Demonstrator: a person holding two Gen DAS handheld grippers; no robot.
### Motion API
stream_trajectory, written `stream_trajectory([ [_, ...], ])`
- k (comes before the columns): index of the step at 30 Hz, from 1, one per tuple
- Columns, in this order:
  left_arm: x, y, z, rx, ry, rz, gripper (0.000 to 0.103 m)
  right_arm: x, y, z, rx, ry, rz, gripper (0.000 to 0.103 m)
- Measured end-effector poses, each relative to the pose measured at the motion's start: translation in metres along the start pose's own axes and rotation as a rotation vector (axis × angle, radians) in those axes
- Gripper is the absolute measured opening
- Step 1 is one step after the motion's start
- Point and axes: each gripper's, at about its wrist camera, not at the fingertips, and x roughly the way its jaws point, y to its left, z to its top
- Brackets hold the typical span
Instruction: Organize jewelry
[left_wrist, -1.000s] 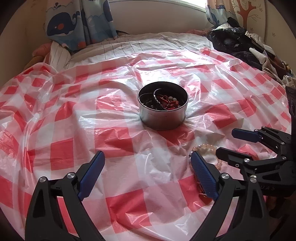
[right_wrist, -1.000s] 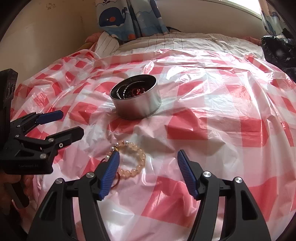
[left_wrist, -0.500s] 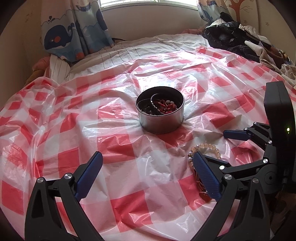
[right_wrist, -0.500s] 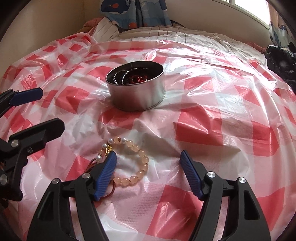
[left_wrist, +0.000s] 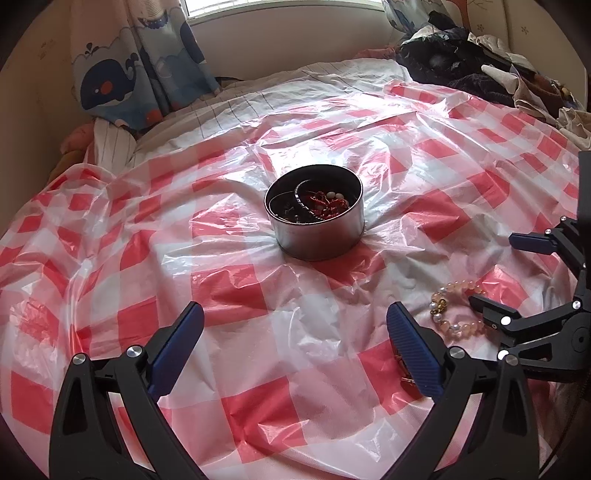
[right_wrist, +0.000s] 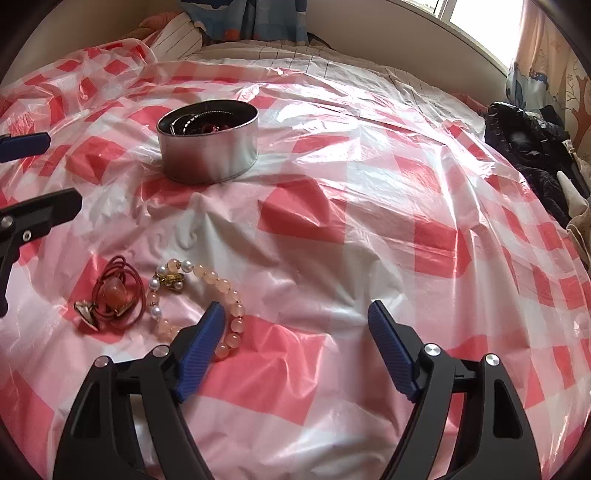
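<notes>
Bed draped in red-checked plastic sheet (right_wrist: 369, 192). Right gripper (right_wrist: 295, 328) spread wide, empty, over the peach bead bracelet (right_wrist: 207, 291); red cord pendant (right_wrist: 110, 295) just beside the bracelet. Left gripper (left_wrist: 291, 325) spread, empty. Metal tin (left_wrist: 314, 210) of jewelry beyond the bracelet.

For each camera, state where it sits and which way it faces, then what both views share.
Left wrist: on the left gripper, facing the round tin straight ahead; own open fingers below, right gripper at right.
Right wrist: on the right gripper, low over the checked sheet, tin at upper left; own open fingers below, left gripper at left.
Shared: tin, bead bracelet, sheet.
</notes>
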Motion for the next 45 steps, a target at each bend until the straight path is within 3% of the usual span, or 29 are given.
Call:
stream_trajectory([
  [4,0.001,0.001,-0.001,0.025,0.005,-0.009,0.095,-0.014,-0.003,-0.010,-0.009,-0.009,-0.011,0.078],
  [8,-0.001,-0.017,-0.005,0.109,0.024,-0.176,0.095,-0.028,-0.022,-0.014,0.079,-0.056,0.078,0.081],
  [11,0.008,-0.042,-0.014,0.208,0.076,-0.232,0.095,-0.033,-0.044,-0.011,0.208,-0.105,0.151,0.081],
  [13,0.015,-0.053,-0.021,0.248,0.103,-0.204,0.095,-0.036,-0.053,-0.011,0.262,-0.126,0.185,0.081],
  [15,0.022,-0.049,-0.022,0.213,0.126,-0.178,0.095,-0.037,-0.056,-0.010,0.281,-0.136,0.216,0.081],
  [18,0.027,-0.025,-0.019,0.148,0.120,0.010,0.095,-0.037,-0.045,-0.008,0.242,-0.132,0.260,0.081],
  [20,0.025,-0.006,-0.017,0.093,0.105,0.090,0.095,-0.035,-0.031,-0.007,0.183,-0.115,0.275,0.081],
  [24,0.007,0.012,-0.010,0.030,0.033,0.081,0.095,-0.031,-0.004,-0.008,0.064,-0.092,0.307,0.081],
  [27,-0.003,0.002,-0.002,0.019,-0.029,-0.081,0.095,-0.025,0.007,-0.006,0.032,-0.073,0.335,0.081],
  [29,0.002,-0.012,-0.003,0.050,-0.016,-0.137,0.095,-0.016,0.012,-0.004,0.021,-0.041,0.321,0.081],
  [31,0.017,-0.027,-0.009,0.116,0.046,-0.072,0.095,-0.004,0.013,-0.003,0.018,0.001,0.290,0.081],
  [34,0.037,-0.029,-0.018,0.146,0.114,0.082,0.095,-0.007,0.005,-0.004,0.035,-0.022,0.205,0.081],
  [36,0.032,-0.017,-0.014,0.089,0.091,0.083,0.095,-0.012,-0.007,-0.004,0.078,-0.053,0.187,0.081],
  [37,0.026,-0.014,-0.011,0.064,0.059,0.065,0.095,-0.015,-0.011,-0.004,0.096,-0.070,0.201,0.081],
  [39,0.016,-0.010,-0.005,0.023,-0.005,-0.050,0.095,-0.019,-0.010,-0.003,0.091,-0.082,0.218,0.081],
  [41,0.016,-0.011,0.000,-0.012,-0.023,-0.145,0.095,-0.020,-0.005,-0.003,0.074,-0.085,0.240,0.081],
  [43,0.026,-0.014,0.001,-0.024,-0.015,-0.184,0.095,-0.021,-0.004,-0.003,0.084,-0.090,0.257,0.081],
  [44,0.033,-0.014,-0.001,-0.038,0.000,-0.191,0.085,-0.022,-0.007,-0.003,0.103,-0.095,0.269,0.081],
  [45,0.040,-0.013,-0.003,-0.060,0.025,-0.211,0.062,-0.022,-0.010,-0.002,0.125,-0.098,0.279,0.081],
])
